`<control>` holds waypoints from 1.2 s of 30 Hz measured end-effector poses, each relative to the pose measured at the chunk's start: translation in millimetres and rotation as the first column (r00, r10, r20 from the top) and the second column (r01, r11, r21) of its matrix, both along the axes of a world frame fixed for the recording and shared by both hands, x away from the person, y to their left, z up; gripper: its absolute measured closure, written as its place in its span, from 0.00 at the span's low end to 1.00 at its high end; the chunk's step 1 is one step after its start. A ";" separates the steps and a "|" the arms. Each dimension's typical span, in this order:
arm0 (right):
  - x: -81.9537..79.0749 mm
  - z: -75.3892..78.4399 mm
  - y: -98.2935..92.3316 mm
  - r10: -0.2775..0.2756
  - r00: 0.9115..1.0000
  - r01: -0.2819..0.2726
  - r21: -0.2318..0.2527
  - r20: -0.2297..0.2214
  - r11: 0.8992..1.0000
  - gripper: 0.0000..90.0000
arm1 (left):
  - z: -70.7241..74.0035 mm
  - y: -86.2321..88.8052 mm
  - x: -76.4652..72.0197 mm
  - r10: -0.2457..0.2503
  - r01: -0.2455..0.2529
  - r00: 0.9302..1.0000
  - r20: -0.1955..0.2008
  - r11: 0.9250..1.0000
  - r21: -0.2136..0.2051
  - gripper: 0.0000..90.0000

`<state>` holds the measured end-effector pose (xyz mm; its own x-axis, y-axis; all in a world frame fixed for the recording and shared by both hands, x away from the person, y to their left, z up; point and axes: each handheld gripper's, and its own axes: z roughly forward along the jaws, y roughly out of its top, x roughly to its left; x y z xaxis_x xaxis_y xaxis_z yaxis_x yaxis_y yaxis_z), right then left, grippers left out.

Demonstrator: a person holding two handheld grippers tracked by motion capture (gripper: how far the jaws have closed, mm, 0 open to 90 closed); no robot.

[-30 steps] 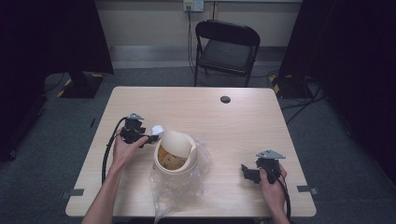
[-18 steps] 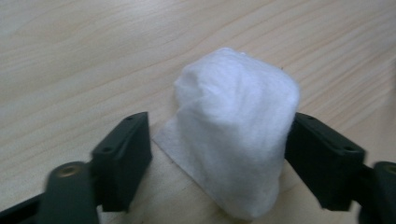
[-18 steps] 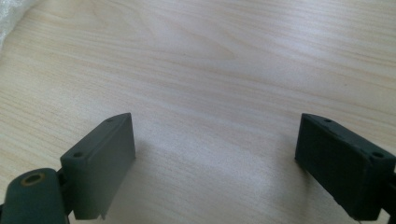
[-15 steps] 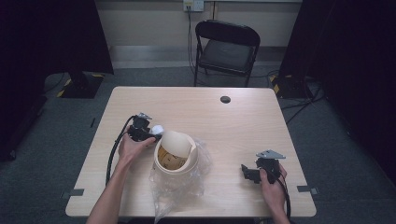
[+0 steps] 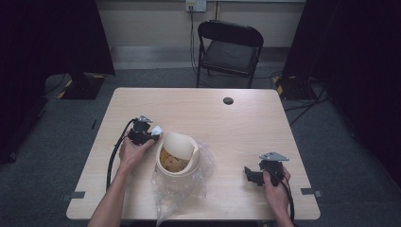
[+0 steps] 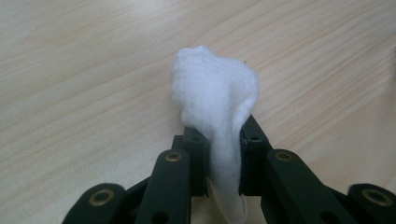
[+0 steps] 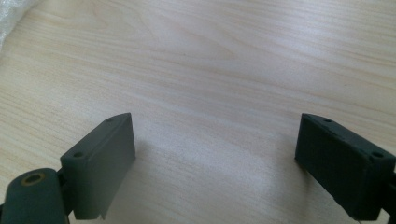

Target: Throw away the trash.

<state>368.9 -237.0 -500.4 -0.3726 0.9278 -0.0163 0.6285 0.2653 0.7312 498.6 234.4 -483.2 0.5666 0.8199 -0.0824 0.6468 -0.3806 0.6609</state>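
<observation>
Cotton wad handling is the step in hand: the left gripper (image 6: 217,154) has just been closing its jaws, which now pinch a soft white tuft of cotton-like wadding (image 6: 212,102), with most of the tuft bulging free above the pads. In the high view this left gripper (image 5: 150,133) sits just left of a cream, round, open-topped paper tub (image 5: 178,153), which stands on a crumpled clear plastic bag (image 5: 182,187).

Judged procedure: keep the pinch firm but low on the tuft, lift clear of the pale wooden table (image 5: 227,123), and carry it over the tub rim without brushing the raised flap, since loose fibres may snag or shed.

The right gripper (image 7: 215,158) rests apart near the table's right front edge, jaws wide with nothing between them; hold it steady, or use it to brace the tub.

The left gripper view shows the pads pressing on the wadding; the high view gives the tub's position relative to both grippers. Farther off, a black folding chair (image 5: 230,49) stands behind the table.
</observation>
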 end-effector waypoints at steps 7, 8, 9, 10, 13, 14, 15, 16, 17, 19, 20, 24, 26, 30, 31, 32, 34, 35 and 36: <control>0.1 -0.1 -0.1 0.001 1.000 -0.001 0.000 0.001 1.000 0.12 | 9.6 16.9 -13.5 0.018 -0.014 0.999 0.029 0.993 -0.116 0.87; 0.1 -0.1 -0.1 0.002 1.000 -0.002 0.001 0.001 1.000 0.12 | 10.5 19.1 -15.6 0.021 -0.016 0.999 0.032 0.991 -0.130 0.87; 0.1 -0.1 -0.1 0.002 1.000 -0.002 0.001 0.001 1.000 0.12 | 10.5 19.1 -15.6 0.021 -0.016 0.999 0.032 0.991 -0.130 0.87; 0.1 -0.1 -0.1 0.001 1.000 -0.001 0.000 0.001 1.000 0.12 | 12.5 22.9 -20.2 0.027 -0.020 0.999 0.046 0.989 -0.147 0.87; 0.2 -0.1 -0.1 0.003 1.000 -0.003 0.001 0.001 1.000 0.12 | 15.8 29.2 -27.8 0.032 -0.021 0.998 0.061 0.985 -0.174 0.86; 0.2 -0.1 -0.2 0.003 1.000 -0.003 0.001 0.001 1.000 0.12 | 17.0 30.4 -30.5 0.032 -0.020 0.997 0.065 0.983 -0.185 0.86; 0.1 -0.1 -0.1 0.002 1.000 -0.002 0.001 0.000 1.000 0.12 | 18.8 32.1 -33.0 0.026 -0.013 0.997 0.075 0.984 -0.179 0.87; 0.2 -0.1 -0.2 0.002 1.000 -0.002 0.001 0.000 1.000 0.12 | 20.4 32.7 -35.4 0.023 -0.009 0.997 0.079 0.984 -0.178 0.86; 0.1 0.0 -0.1 0.001 1.000 -0.001 0.001 0.000 1.000 0.12 | 22.0 33.1 -37.8 0.021 -0.006 0.996 0.086 0.984 -0.178 0.86; 0.2 0.0 -0.2 0.002 1.000 -0.002 0.001 0.000 1.000 0.12 | 23.5 33.6 -40.4 0.019 -0.002 0.996 0.092 0.983 -0.185 0.86; 0.1 0.0 -0.1 0.001 1.000 -0.001 0.002 -0.001 1.000 0.12 | 27.0 35.6 -46.3 0.019 0.001 0.995 0.101 0.980 -0.197 0.86; 0.2 0.0 -0.2 0.002 1.000 -0.002 0.001 0.000 1.000 0.12 | 30.6 36.7 -61.5 0.015 0.012 0.992 0.126 0.977 -0.211 0.86; 0.1 0.0 -0.1 0.002 1.000 -0.002 0.001 0.000 1.000 0.12 | 31.4 37.2 -68.0 0.004 0.025 0.991 0.135 0.977 -0.212 0.86; 0.1 0.0 -0.1 0.001 1.000 -0.001 0.001 -0.001 1.000 0.12 | 37.3 38.8 -76.5 -0.003 0.035 0.989 0.145 0.975 -0.219 0.86; 0.1 -0.1 -0.1 0.001 1.000 -0.001 0.001 0.001 1.000 0.12 | 38.3 38.4 -79.2 -0.009 0.041 0.989 0.146 0.976 -0.214 0.86; 0.1 0.0 -0.1 0.001 1.000 -0.001 0.001 0.000 1.000 0.12 | 39.0 37.4 -82.3 -0.016 0.046 0.989 0.146 0.978 -0.205 0.86; 0.1 0.0 -0.1 0.002 1.000 -0.002 0.001 0.000 1.000 0.12 | 40.0 36.8 -85.4 -0.026 0.054 0.989 0.143 0.979 -0.198 0.86; 0.1 0.0 -0.1 0.001 1.000 -0.001 0.001 0.000 1.000 0.12 | 42.6 37.6 -89.6 -0.030 0.059 0.988 0.149 0.978 -0.199 0.86; 0.1 0.0 -0.1 0.001 1.000 -0.001 0.001 0.000 1.000 0.12 | 44.7 38.0 -91.9 -0.029 0.061 0.988 0.151 0.976 -0.211 0.86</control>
